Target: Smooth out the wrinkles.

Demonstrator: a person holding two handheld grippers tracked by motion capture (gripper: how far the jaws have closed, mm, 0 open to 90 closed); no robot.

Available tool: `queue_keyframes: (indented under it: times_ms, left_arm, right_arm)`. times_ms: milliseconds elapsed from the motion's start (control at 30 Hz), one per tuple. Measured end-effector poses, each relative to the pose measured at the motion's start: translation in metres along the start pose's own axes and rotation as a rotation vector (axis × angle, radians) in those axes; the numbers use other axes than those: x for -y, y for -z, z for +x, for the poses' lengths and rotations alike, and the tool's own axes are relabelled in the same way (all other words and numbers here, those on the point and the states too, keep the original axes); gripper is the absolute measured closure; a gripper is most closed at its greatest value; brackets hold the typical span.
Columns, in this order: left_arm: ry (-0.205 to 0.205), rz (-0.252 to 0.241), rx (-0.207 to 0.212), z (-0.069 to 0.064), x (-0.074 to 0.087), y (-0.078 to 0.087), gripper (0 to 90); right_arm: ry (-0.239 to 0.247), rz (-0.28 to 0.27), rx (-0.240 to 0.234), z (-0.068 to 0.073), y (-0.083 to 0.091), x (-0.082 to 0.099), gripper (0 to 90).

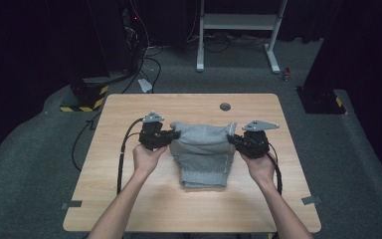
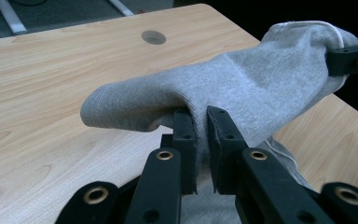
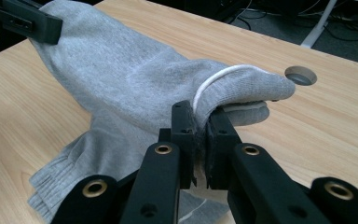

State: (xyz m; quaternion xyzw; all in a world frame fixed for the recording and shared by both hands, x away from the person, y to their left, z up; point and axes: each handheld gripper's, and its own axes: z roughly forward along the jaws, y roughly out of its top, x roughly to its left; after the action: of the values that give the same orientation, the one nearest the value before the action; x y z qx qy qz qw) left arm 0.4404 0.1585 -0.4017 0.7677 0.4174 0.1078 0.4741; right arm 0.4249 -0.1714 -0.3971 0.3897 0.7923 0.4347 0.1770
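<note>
Left tongs (image 2: 201, 122): closed on a fold of the grey garment (image 2: 242, 88); the 2 black jaws pinch the cloth between their pads, with only the fabric's thickness between them. In the high view the left tongs (image 1: 175, 135) hold the garment's left upper corner.

Right tongs (image 3: 200, 116): closed on the garment (image 3: 121, 84); the 2 jaws clamp the cloth just below a white cord (image 3: 214, 79) that runs along the edge. In the high view the right tongs (image 1: 232, 139) hold the garment's right upper corner.

Left hand (image 1: 146, 158): grips the body of the left tongs from below; forearm enters from the lower edge of the high view.

Right hand (image 1: 261, 167): grips the body of the right tongs; forearm enters from the lower edge.

Garment (image 1: 202, 154): grey knit, lying at the middle of the surface between both tongs. The upper edge is raised off the surface and stretched between the 2 grip points; the lower part rests folded on the surface, with a ribbed hem (image 3: 51, 186) toward the person.

Surface (image 1: 129, 199): light wood top; a round grey cable hole (image 1: 225, 106) sits near the far edge, apart from the garment.

Cables (image 1: 122, 159): 1 black cable trails from each of the tongs toward the near edge.

Floor (image 1: 30, 149): grey carpet around the surface; a white frame (image 1: 238, 30) stands beyond the far edge.
</note>
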Motion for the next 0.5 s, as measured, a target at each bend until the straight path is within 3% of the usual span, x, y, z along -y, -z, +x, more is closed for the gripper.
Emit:
queue_keyframes:
  times_ms: [500]
  left_arm:
    - [-0.024, -0.008, 0.002, -0.0068, 0.0069, 0.0019, 82.0]
  right_arm:
    - [0.001, 0.009, -0.005, 0.0017, 0.0046, 0.0111, 84.2]
